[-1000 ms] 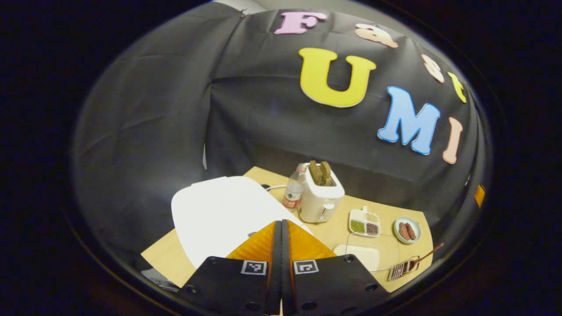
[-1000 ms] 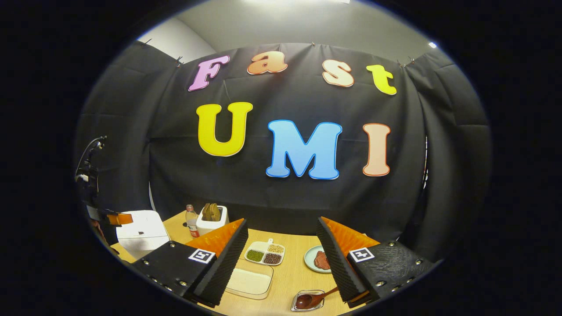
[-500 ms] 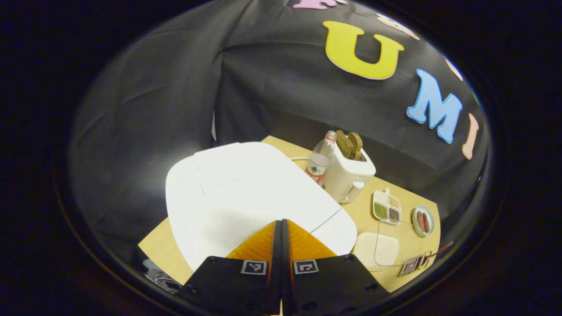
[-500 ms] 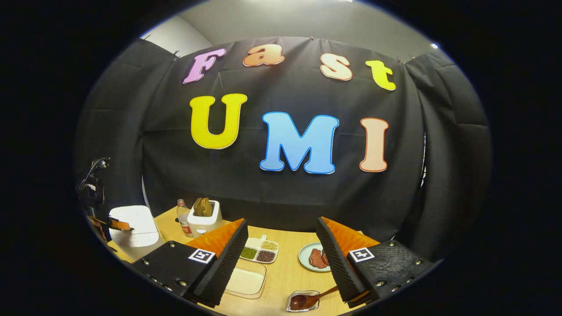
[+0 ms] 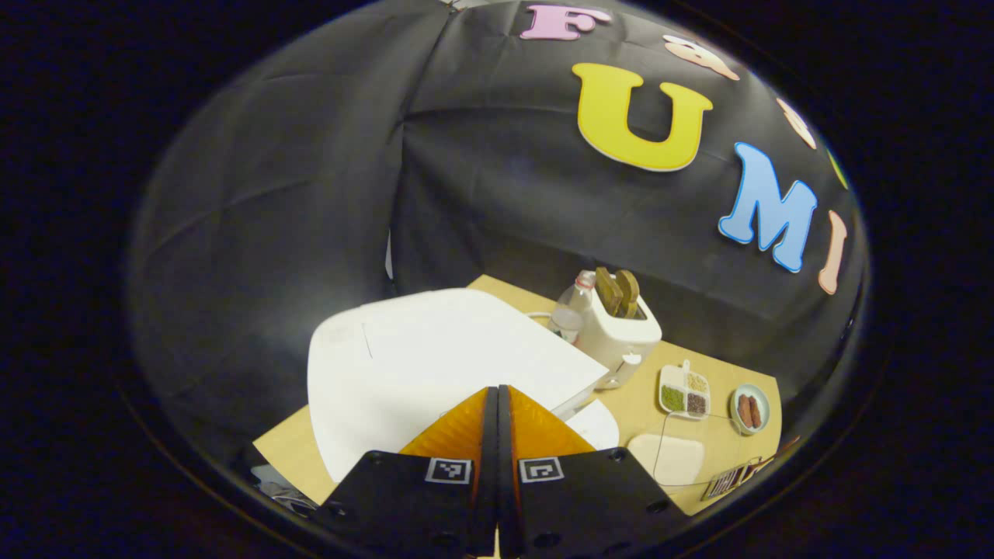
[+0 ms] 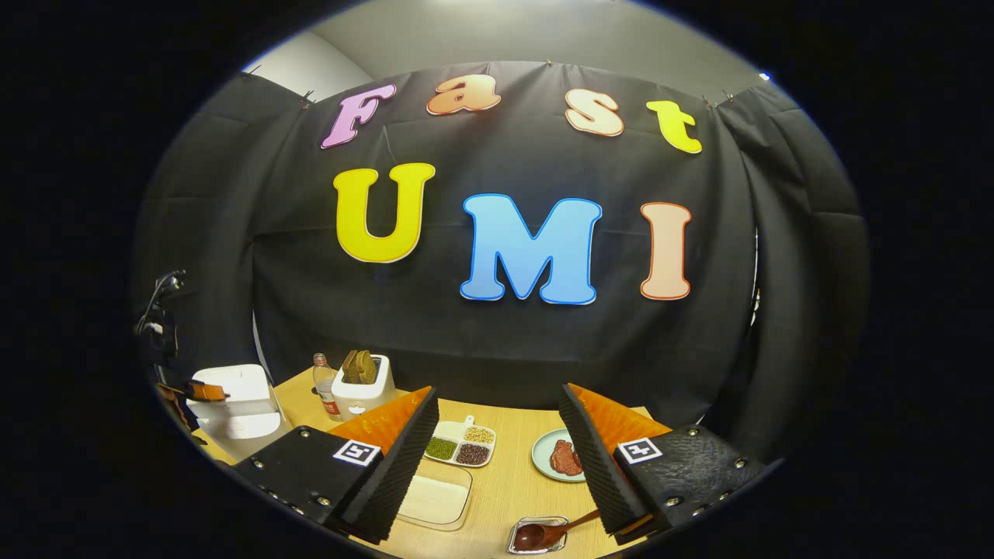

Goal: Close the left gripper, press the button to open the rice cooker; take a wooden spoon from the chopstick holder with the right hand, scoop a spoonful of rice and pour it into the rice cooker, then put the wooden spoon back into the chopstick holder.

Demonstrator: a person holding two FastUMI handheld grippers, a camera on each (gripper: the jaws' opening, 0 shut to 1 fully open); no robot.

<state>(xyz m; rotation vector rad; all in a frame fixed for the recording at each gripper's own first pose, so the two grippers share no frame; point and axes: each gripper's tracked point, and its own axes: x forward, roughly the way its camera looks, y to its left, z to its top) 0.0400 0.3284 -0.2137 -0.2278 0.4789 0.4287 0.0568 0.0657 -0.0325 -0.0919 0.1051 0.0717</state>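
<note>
The white rice cooker [image 5: 435,357] sits at the table's left, its lid lifted a crack above the front of the body [image 5: 596,423]. My left gripper [image 5: 497,394] is shut with nothing between its fingers, its tips over the cooker's front. In the right gripper view the cooker [image 6: 237,404] and the left gripper [image 6: 203,390] show at far left. My right gripper [image 6: 498,392] hangs open above the table. Below it the wooden spoon [image 6: 553,531] lies in the chopstick holder [image 6: 519,546], beside a clear box of rice [image 6: 435,497].
A toaster [image 5: 613,334] holding bread and a water bottle [image 5: 571,314] stand behind the cooker. A divided dish of beans [image 6: 462,446] and a plate of meat [image 6: 563,456] lie mid-table. The rice box [image 5: 672,458] lies right of the cooker, the black cloth wall behind.
The left gripper dipped onto the cooker's front and rose a little. The lid has sprung up, leaving a gap at its front edge. The right gripper has hardly moved.
</note>
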